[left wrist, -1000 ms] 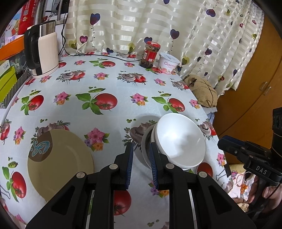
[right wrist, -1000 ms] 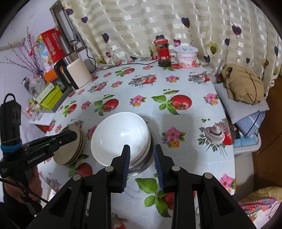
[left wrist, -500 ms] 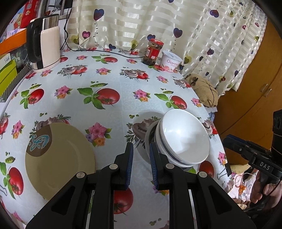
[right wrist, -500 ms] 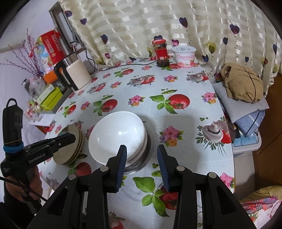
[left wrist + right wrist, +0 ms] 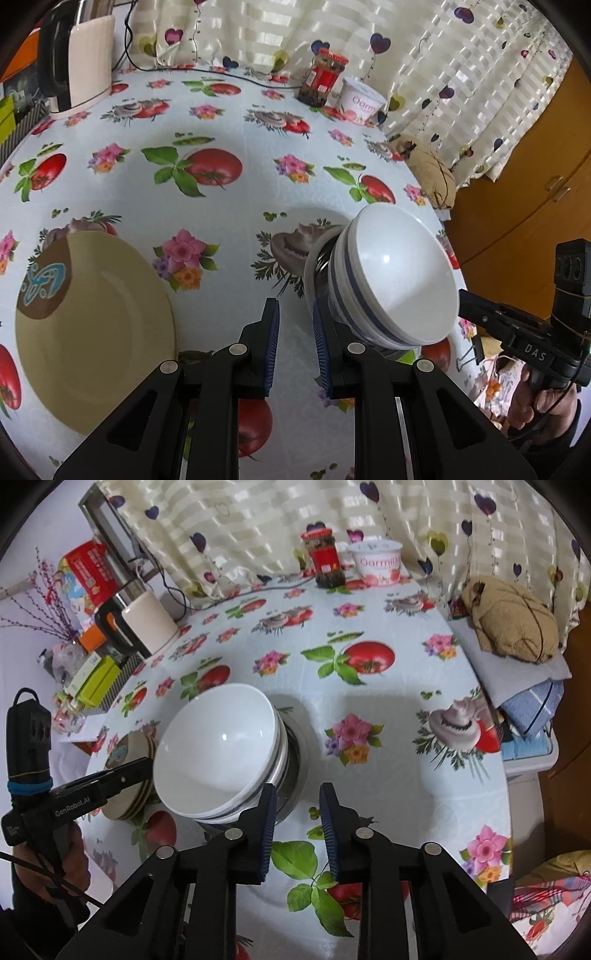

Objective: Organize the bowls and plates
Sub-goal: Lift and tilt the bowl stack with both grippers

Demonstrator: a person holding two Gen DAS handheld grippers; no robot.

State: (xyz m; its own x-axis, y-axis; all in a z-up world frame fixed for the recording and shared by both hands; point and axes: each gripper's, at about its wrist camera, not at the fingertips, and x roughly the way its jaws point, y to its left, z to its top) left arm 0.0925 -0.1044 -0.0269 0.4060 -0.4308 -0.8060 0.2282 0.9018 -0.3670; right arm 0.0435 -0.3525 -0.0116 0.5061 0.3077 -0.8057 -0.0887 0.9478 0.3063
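A stack of white bowls with blue stripes [image 5: 395,280] sits nested in a metal bowl [image 5: 295,760] on the flowered tablecloth; it also shows in the right wrist view [image 5: 218,749]. A stack of beige plates [image 5: 92,328] lies to its left and shows in the right wrist view [image 5: 129,775] too. My left gripper [image 5: 295,325] is open and empty, low over the cloth between plates and bowls. My right gripper [image 5: 297,805] is open and empty, just in front of the bowl stack's right side.
A kettle [image 5: 77,62] stands at the back left. A red-lidded jar [image 5: 323,75] and a yoghurt tub [image 5: 360,101] stand at the back by the curtain. Folded cloths and a brown bundle [image 5: 513,624] lie beyond the table's right edge.
My right gripper has opened wider and drawn back a little from the bowls. My left gripper has moved closer to the table, its jaws slightly wider. The bowls and plates have not moved.
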